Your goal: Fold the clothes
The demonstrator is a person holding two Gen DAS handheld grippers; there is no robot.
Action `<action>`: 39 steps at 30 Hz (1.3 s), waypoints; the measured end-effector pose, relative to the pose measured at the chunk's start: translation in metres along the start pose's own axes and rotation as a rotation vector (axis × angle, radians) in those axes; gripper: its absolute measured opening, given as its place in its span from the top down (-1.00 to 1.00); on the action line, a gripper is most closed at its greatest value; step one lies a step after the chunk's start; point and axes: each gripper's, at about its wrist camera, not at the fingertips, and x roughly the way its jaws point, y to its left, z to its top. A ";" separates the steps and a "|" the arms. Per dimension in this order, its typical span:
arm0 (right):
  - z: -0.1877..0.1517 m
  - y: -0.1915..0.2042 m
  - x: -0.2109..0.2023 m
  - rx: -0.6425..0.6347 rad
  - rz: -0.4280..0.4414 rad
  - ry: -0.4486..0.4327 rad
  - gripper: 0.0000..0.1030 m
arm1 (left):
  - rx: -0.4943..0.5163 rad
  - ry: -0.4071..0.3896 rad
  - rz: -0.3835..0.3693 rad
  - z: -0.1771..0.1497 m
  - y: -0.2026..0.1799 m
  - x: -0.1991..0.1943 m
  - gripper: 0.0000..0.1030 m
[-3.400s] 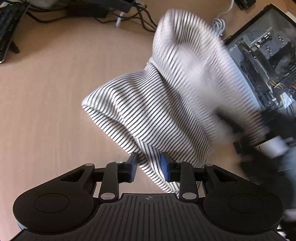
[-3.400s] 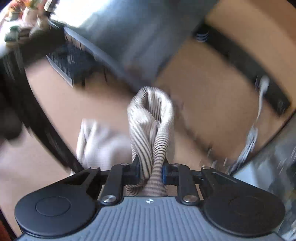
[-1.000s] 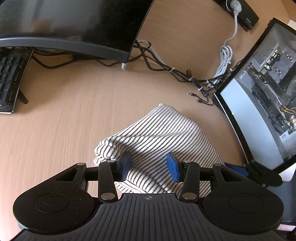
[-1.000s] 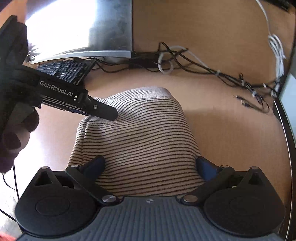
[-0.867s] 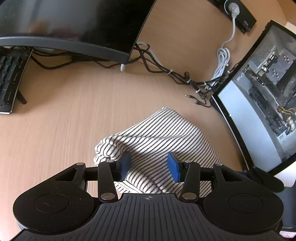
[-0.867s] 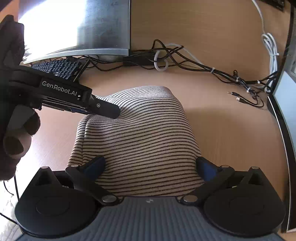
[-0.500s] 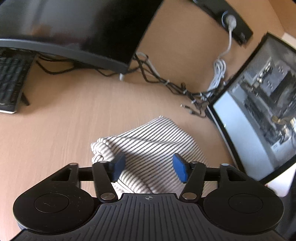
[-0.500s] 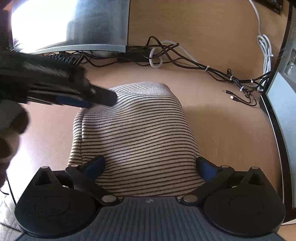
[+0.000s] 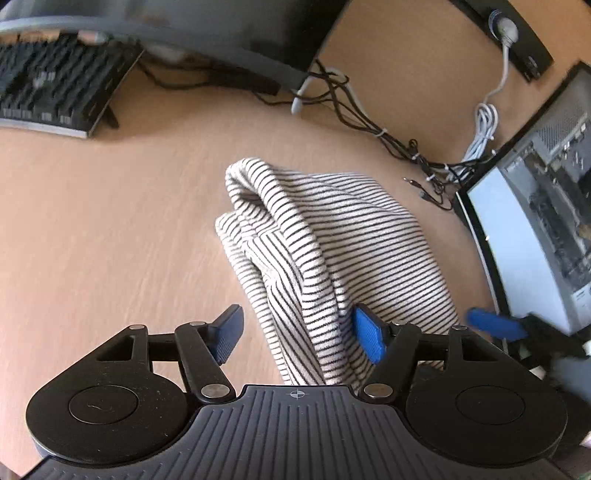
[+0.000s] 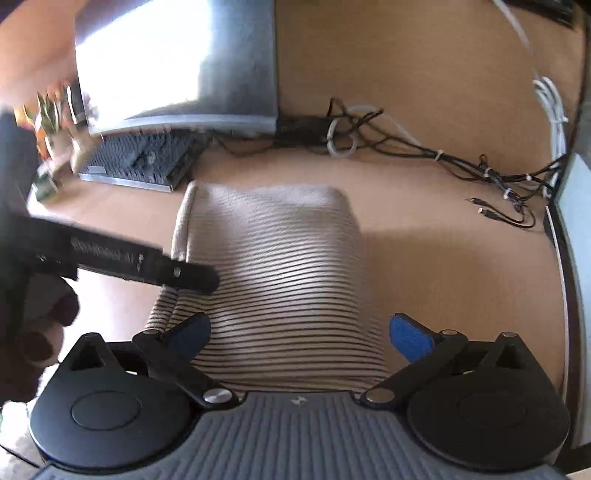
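Note:
A white sweater with thin black stripes (image 9: pixel 332 236) lies folded in a compact bundle on the tan desk (image 9: pixel 110 229). My left gripper (image 9: pixel 298 334) hangs over its near left edge and its jaws are opening. The cloth lies between the blue pads; the right pad (image 9: pixel 369 338) brushes a fold, while the left pad is clear of it. My right gripper (image 10: pixel 299 338) stands wide open above the sweater (image 10: pixel 280 266), its pads off the fabric on both sides. In the right wrist view, one finger of the left gripper (image 10: pixel 177 273) reaches over the bundle's left edge.
A curved monitor (image 9: pixel 184 29) and a keyboard (image 9: pixel 55 92) stand at the back left. Tangled cables (image 9: pixel 388 133) run behind the sweater. An open computer case (image 9: pixel 535 221) stands close on the right. A power strip (image 9: pixel 517 44) lies at the far back right.
Earlier both grippers held the sweater in the air; it now lies on the desk, released. Over the last second the left jaws widened and the left gripper shifted to the bundle's left edge.

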 end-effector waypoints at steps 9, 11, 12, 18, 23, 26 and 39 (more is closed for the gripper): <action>-0.002 -0.055 0.037 0.300 0.119 0.112 -0.84 | 0.004 -0.014 0.031 -0.007 0.001 0.001 -0.47; -0.006 -0.053 0.045 0.335 0.186 0.159 -0.86 | 0.018 -0.014 0.032 -0.007 0.000 0.001 -0.47; -0.005 -0.049 0.046 0.335 0.200 0.169 -0.88 | 0.018 -0.012 0.028 -0.006 0.001 0.001 -0.47; 0.012 -0.023 0.009 0.226 0.306 0.078 -0.83 | 0.021 -0.007 0.021 -0.002 0.008 0.002 -0.45; 0.002 -0.020 0.033 0.129 0.126 0.201 -0.64 | 0.048 0.003 0.002 -0.003 0.008 0.003 -0.47; 0.016 -0.026 0.027 0.163 0.141 0.149 -0.64 | 0.056 0.000 -0.003 -0.005 0.006 0.005 -0.48; 0.064 -0.039 0.096 0.322 0.220 0.167 -0.70 | 0.071 -0.002 -0.010 -0.003 0.013 0.004 -0.51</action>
